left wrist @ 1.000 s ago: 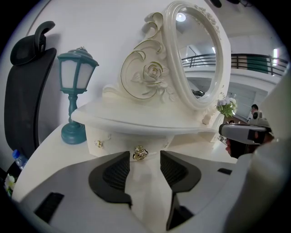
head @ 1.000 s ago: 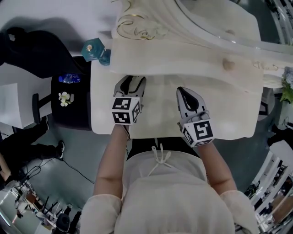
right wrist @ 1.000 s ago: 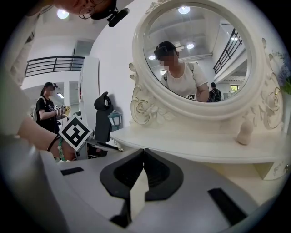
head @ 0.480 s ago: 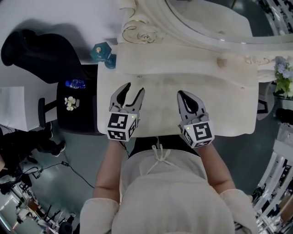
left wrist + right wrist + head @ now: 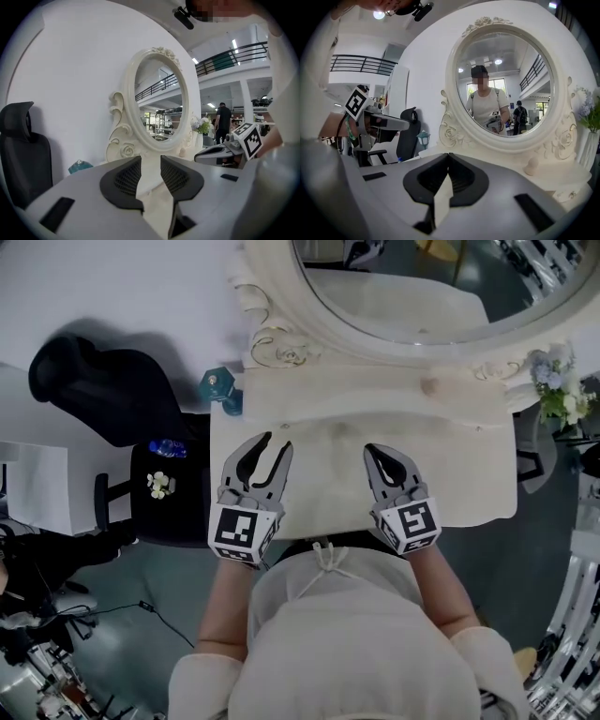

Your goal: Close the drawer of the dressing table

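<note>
1. The left claw [image 5: 273,444] hovers over the counter [image 5: 469,470], jaws partly apart. They have just been closing, and nothing is between them.
2. The right claw [image 5: 371,450] hovers just beside it over the same counter, jaws met at the tips and empty.
3. The drawer does not show. Nothing juts past the counter's near edge, so it is judged pushed in (its front would sit under that edge, hidden from above).
4. What could go wrong:
   - A leftward swing of the left claw could topple the teal glass bottle [image 5: 221,390] at the counter's rear left corner.
   - A forward reach by either claw could strike the mirror [image 5: 412,282].
   - A drawer left slightly ajar could go unnoticed, since no view shows its front.
   - A wide sweep of the right claw could catch the flowers [image 5: 553,390].
5. A black chair [image 5: 94,390] and a low black stand [image 5: 164,512] sit well left of the counter, and a small knob-like ornament [image 5: 429,387] sits at its rear. Nothing stands between the claws and the near edge.
</note>
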Demonstrator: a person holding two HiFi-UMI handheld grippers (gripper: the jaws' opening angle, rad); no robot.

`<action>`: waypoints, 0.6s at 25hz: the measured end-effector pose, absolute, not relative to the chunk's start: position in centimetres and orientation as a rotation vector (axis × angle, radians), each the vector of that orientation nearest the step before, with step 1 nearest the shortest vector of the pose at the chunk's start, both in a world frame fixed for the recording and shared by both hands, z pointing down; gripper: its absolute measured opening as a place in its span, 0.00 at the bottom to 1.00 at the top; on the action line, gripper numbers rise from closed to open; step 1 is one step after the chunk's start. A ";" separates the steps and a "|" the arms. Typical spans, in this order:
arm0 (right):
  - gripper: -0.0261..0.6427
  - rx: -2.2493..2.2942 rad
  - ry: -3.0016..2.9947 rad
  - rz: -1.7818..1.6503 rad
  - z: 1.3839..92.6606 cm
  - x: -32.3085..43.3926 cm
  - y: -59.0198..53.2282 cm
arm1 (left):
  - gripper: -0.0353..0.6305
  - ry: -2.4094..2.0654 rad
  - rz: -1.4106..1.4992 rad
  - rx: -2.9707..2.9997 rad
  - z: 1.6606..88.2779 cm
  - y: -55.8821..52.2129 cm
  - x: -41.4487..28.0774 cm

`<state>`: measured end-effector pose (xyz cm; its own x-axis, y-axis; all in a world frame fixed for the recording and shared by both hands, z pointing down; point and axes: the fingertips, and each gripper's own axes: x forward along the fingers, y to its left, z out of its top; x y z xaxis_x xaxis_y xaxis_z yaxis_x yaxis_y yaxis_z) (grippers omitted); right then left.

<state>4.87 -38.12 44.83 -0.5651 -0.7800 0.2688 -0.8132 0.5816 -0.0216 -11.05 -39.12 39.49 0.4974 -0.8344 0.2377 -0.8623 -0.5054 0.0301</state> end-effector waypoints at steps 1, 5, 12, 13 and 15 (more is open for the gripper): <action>0.05 1.330 -2.587 0.197 44.2 5.2 -38.1 | 0.26 -1.477 0.268 2.608 38.6 -38.9 -10.9; 0.05 1.370 -2.610 0.116 41.3 6.4 -38.6 | 0.19 -1.491 0.204 2.679 35.1 -38.8 -10.4; 0.05 1.393 -2.660 -0.006 36.9 7.9 -39.5 | 0.11 -1.468 0.137 2.770 31.2 -38.7 -9.2; 0.05 1.391 -2.664 -0.018 36.5 8.0 -39.6 | 0.10 -1.465 0.133 2.782 30.7 -38.7 -9.0; 0.05 1.393 -2.675 -0.034 35.7 8.1 -39.7 | 0.09 -1.463 0.120 2.800 29.7 -38.6 -8.7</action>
